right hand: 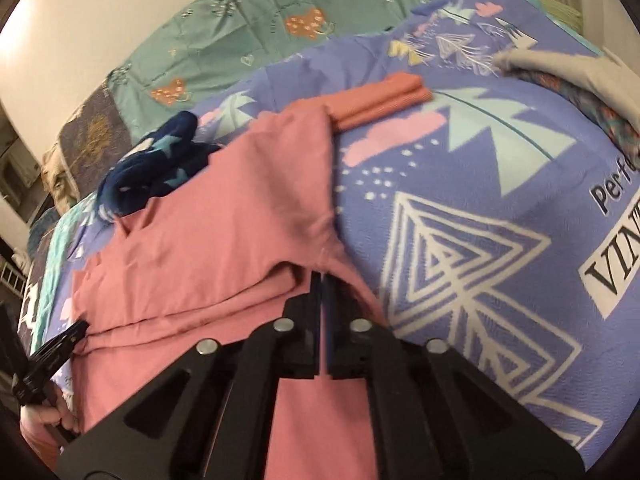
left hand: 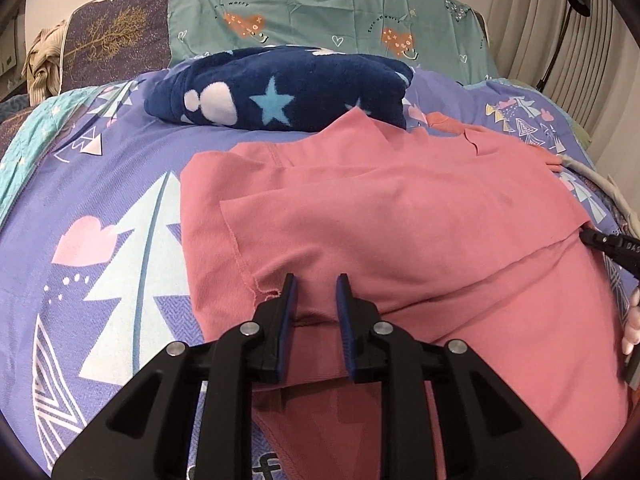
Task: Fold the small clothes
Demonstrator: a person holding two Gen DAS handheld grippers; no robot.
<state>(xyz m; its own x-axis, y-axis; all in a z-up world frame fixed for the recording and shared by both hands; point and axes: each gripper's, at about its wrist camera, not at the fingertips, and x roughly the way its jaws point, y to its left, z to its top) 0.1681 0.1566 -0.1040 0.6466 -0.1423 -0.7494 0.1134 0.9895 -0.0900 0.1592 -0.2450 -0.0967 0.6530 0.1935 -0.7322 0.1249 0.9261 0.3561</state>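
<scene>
A pink garment lies spread on the purple patterned bedspread, with an upper layer folded over its lower part. My left gripper is at the garment's near edge. Its jaws stand a little apart, with a bunched fold of pink cloth pinched between the pads and raised off the bed. My right gripper is shut on a pinch of the same garment at its right edge. The right gripper also shows in the left wrist view, at the edge of the upper layer. The left gripper appears at the left in the right wrist view.
A navy fleece with stars lies just beyond the garment. A folded coral piece sits at the far right of it, and a grey cloth pile farther right. Teal pillows line the headboard. A black lamp stands by the curtain.
</scene>
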